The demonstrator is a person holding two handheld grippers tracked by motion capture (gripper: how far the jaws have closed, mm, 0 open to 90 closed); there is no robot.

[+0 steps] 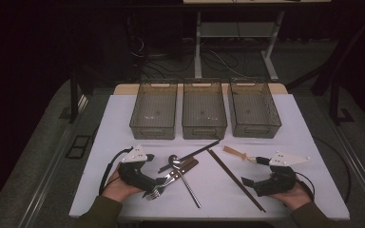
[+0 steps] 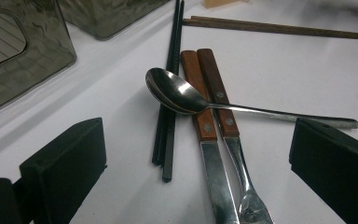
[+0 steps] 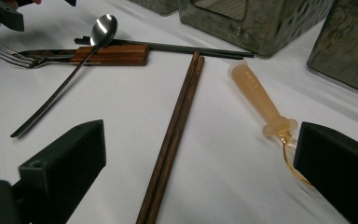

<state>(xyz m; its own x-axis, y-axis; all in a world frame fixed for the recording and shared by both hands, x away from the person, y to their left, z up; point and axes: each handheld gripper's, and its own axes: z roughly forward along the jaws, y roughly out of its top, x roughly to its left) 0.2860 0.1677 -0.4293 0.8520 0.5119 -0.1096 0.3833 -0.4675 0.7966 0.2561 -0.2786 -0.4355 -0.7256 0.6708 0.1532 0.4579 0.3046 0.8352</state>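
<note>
Cutlery lies loose on the white table (image 1: 290,123). A steel spoon (image 1: 183,178) rests across a wooden-handled fork (image 2: 242,186) and knife (image 2: 212,172), beside black chopsticks (image 1: 190,155). Brown chopsticks (image 1: 235,178) lie to the right. A utensil with a pale amber handle (image 1: 237,153) sits by my right gripper. My left gripper (image 1: 154,178) is open, its jaws standing either side of the fork and knife without touching them. My right gripper (image 1: 254,171) is open too, and in its own view the brown chopsticks (image 3: 177,126) run between its jaws, with the amber handle (image 3: 256,95) near the right jaw.
Three grey see-through bins stand in a row at the back of the table: left (image 1: 153,129), middle (image 1: 204,129), right (image 1: 255,128). A person's hands hold both grippers near the front edge. Dark floor and desk legs lie beyond the table.
</note>
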